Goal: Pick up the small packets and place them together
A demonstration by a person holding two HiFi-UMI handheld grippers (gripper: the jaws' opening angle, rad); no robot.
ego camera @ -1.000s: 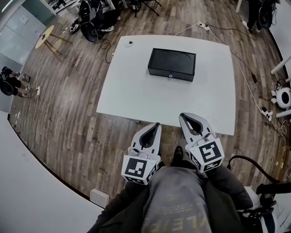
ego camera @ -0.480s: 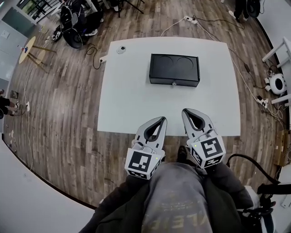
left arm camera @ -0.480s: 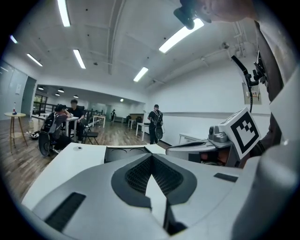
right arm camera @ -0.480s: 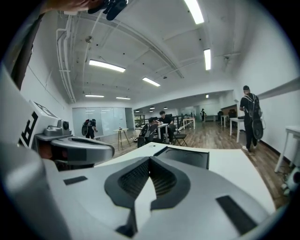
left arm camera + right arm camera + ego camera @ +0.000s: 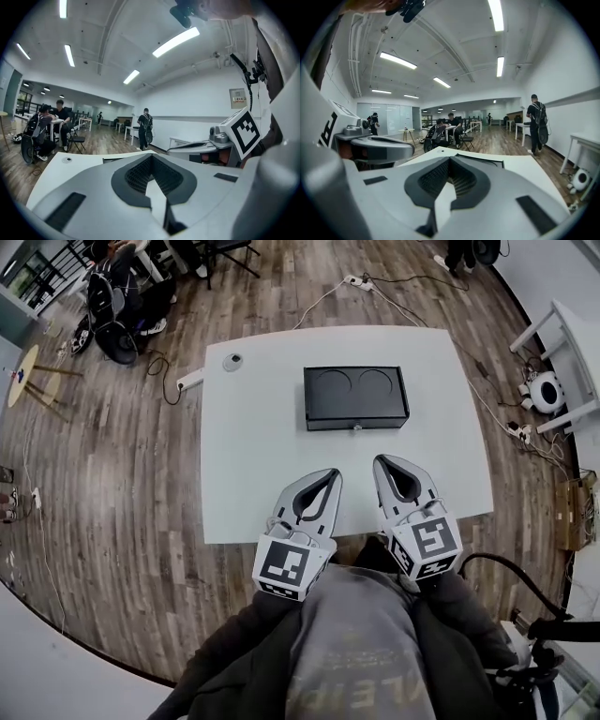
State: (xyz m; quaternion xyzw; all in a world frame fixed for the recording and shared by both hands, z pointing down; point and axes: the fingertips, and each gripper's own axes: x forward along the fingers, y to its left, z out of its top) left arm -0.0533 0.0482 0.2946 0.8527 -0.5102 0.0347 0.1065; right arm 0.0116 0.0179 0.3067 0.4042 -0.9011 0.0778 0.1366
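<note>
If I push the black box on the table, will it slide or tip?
The black box looks rigid, with straight edges. Low, wide and flat on the white table, it would probably slide, not tip or roll. Its weight I cannot judge.

Brown wood-plank floor [image 5: 112, 521] surrounds a white rectangular table [image 5: 253, 474]; a small round yellow side table [image 5: 21, 376] stands at ten o'clock; long ceiling strip lights [image 5: 176, 41] glow.

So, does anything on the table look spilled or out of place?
Nothing stands out. The black box sits square on the white table, a small round object near one corner. No packets are visible.
</note>
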